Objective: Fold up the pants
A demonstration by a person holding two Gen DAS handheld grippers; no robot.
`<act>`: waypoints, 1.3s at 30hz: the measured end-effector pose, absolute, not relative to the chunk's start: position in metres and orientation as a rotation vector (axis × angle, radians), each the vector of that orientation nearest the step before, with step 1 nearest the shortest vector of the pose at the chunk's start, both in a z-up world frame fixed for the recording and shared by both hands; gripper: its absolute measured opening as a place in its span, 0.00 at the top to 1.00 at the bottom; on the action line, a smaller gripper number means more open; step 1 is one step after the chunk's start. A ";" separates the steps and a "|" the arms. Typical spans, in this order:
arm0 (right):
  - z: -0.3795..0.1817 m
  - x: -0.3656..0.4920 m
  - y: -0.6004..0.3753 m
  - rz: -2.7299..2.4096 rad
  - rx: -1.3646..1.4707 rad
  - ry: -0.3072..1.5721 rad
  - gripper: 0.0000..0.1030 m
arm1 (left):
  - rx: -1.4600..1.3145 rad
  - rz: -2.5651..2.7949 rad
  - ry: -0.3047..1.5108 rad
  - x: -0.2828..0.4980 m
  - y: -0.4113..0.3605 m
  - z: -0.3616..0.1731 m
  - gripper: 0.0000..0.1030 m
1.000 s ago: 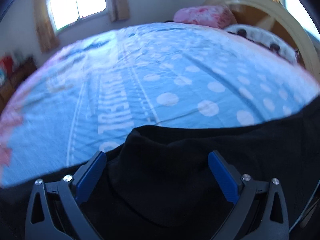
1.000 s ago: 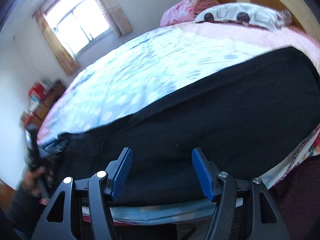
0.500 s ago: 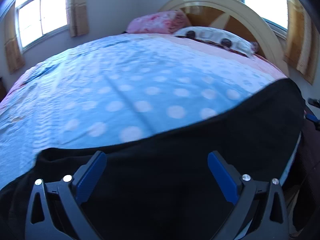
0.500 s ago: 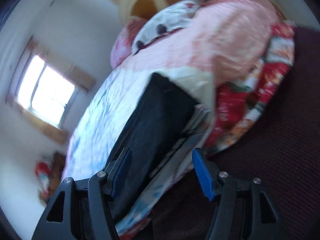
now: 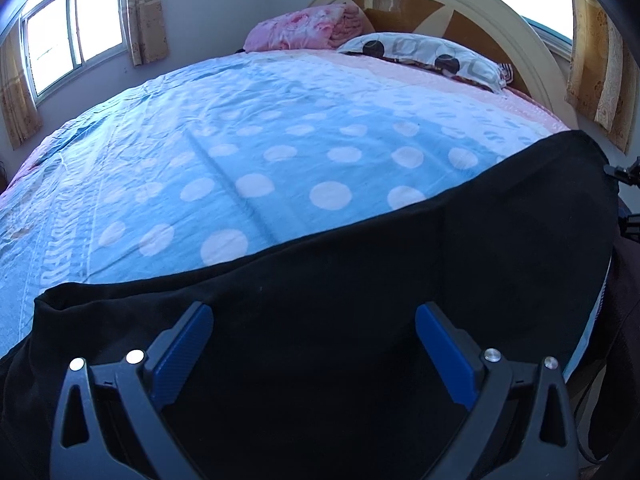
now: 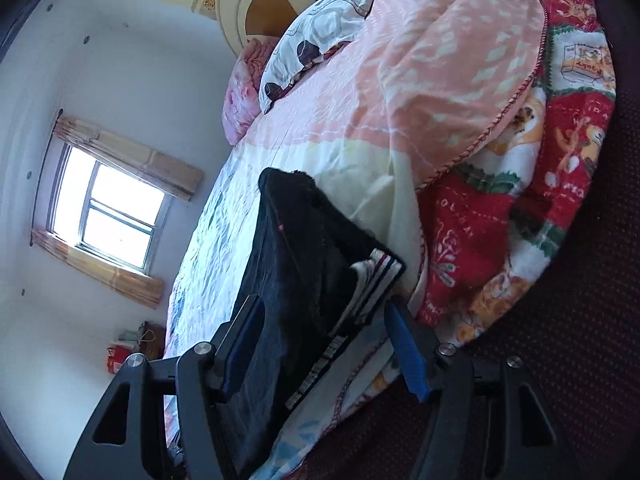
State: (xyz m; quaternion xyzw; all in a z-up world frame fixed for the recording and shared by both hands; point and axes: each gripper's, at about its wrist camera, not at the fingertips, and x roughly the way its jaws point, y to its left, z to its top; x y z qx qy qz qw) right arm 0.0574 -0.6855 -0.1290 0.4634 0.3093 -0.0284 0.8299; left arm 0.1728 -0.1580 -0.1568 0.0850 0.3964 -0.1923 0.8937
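Hidden parts: the black pants (image 5: pixel 360 320) fill the lower half of the left wrist view, and their near edge runs out under the gripper frame and off the bottom; folds in the dark cloth are hard to make out.
Right view cut-off: the pants (image 6: pixel 296 264) run from 12 o'clock down toward 7 o'clock and pass behind the gripper's black frame, so their lower end is not visible.
Striped band: a white-and-dark striped edge (image 6: pixel 372 284) shows on the pants at about 1 o'clock from the right gripper; whether it is a waistband or a cuff cannot be told.
Left gripper (image 5: pixel 314 344): blue pads wide apart, nothing clamped; pants cloth lies below and between them, contact unclear.
Right gripper (image 6: pixel 326 336): jaws apart, rolled sideways, with the pants' edge between the pads; neither pad visibly presses on it.
Pants' place: laid along the near edge of the bed, on the blue polka-dot sheet (image 5: pixel 280 168).
Around, left view: pink pillow (image 5: pixel 304 30) at 12 o'clock, patterned pillow (image 5: pixel 420 54) at 1 o'clock, arched headboard (image 5: pixel 460 4) behind, window (image 5: pixel 72 36) at 10 o'clock.
Around, right view: pink blanket (image 6: pixel 432 80) at 1 o'clock, red printed blanket (image 6: pixel 520 220) at 3 o'clock hanging over the bed's side.
In the way: nothing lies on the pants in either view.
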 end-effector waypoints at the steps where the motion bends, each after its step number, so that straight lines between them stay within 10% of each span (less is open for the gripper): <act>1: -0.130 0.058 -0.686 -0.053 0.988 0.654 0.38 | 0.179 -0.398 0.823 0.172 -0.158 -0.158 0.00; 3: -0.129 0.056 -0.685 -0.038 0.980 0.648 0.61 | 0.181 -0.399 0.825 0.173 -0.158 -0.158 0.00; 9: -0.101 0.050 -0.666 -0.039 0.809 0.611 0.82 | 0.178 -0.398 0.830 0.174 -0.159 -0.160 0.00; 17: -0.026 0.063 -0.519 0.150 0.214 0.568 0.86 | -0.016 -0.496 0.840 0.163 -0.133 -0.142 0.00; 23: -0.099 0.079 -0.366 0.385 -0.236 0.773 0.89 | -0.177 -0.604 0.886 0.155 -0.126 -0.149 0.00; 39: -0.110 0.061 -0.397 0.465 -0.194 0.827 0.70 | -0.209 -0.778 0.971 0.152 -0.191 -0.152 0.10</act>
